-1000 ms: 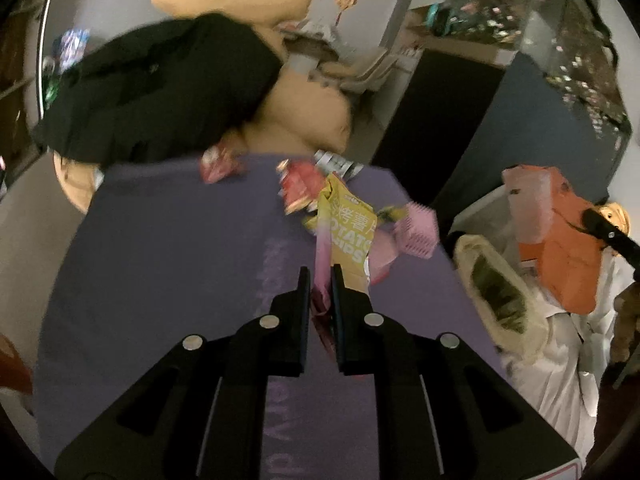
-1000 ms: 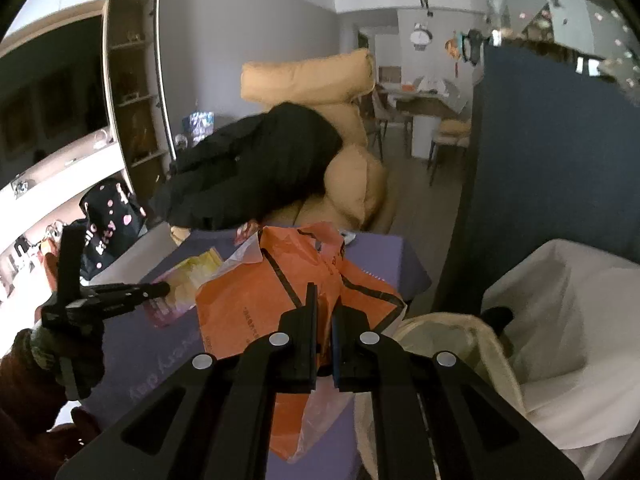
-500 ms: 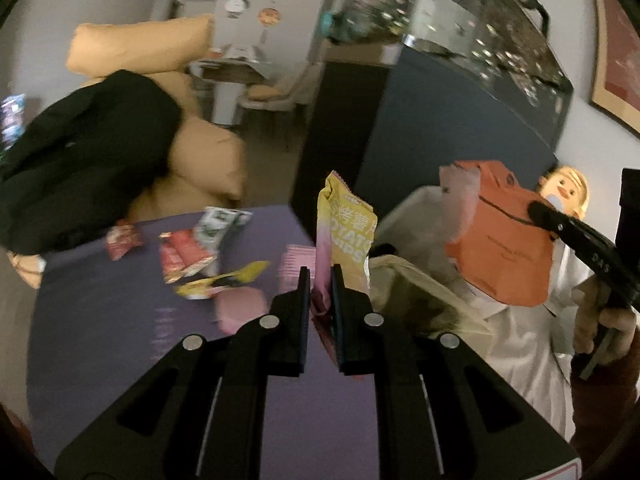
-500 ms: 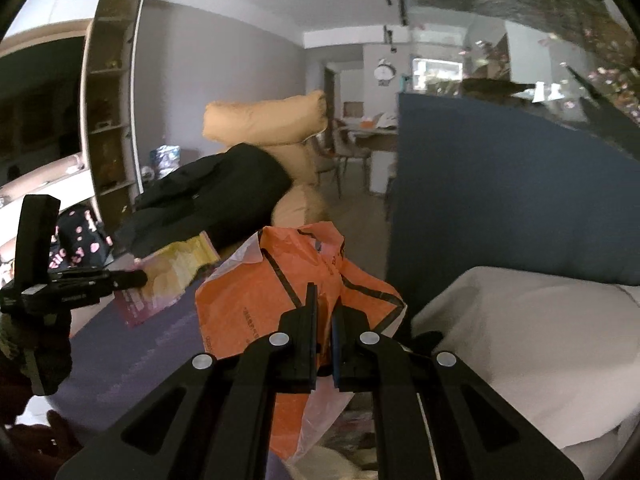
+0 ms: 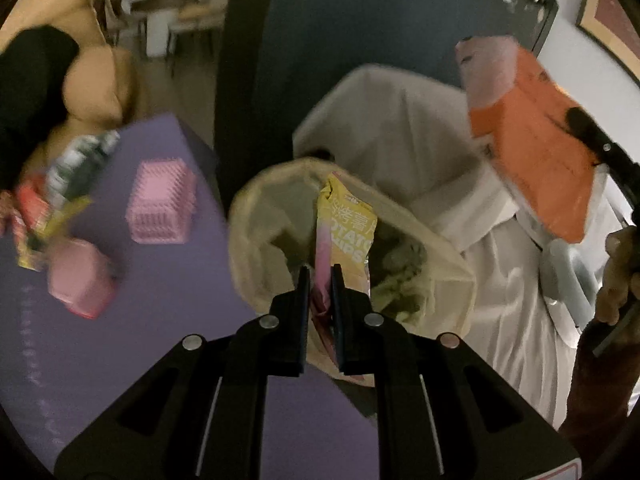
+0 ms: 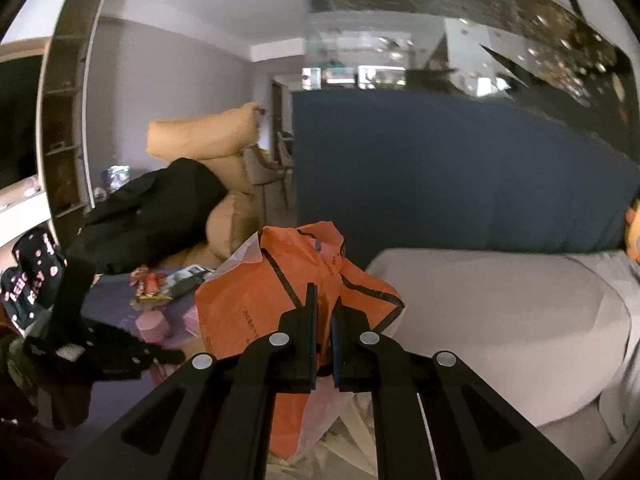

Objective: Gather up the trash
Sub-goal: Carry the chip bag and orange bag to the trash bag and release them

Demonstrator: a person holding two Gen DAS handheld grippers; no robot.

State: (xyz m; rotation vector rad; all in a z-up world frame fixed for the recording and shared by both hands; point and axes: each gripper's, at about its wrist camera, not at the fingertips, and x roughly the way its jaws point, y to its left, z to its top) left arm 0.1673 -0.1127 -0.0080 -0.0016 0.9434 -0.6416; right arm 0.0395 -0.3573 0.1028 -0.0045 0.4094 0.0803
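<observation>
your left hand-held gripper (image 5: pixel 320 276) grips the yellow chip bag (image 5: pixel 346 228) above the open trash bag (image 5: pixel 256 216). your right hand-held gripper (image 6: pixel 323 300) is clamped on the orange plastic bag (image 6: pixel 256 304).

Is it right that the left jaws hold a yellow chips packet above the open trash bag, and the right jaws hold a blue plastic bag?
Not quite: the plastic bag in the right gripper is orange, not blue, as the right wrist view shows. The rest stands: the left gripper holds the yellow chips packet above the open trash bag.
</observation>
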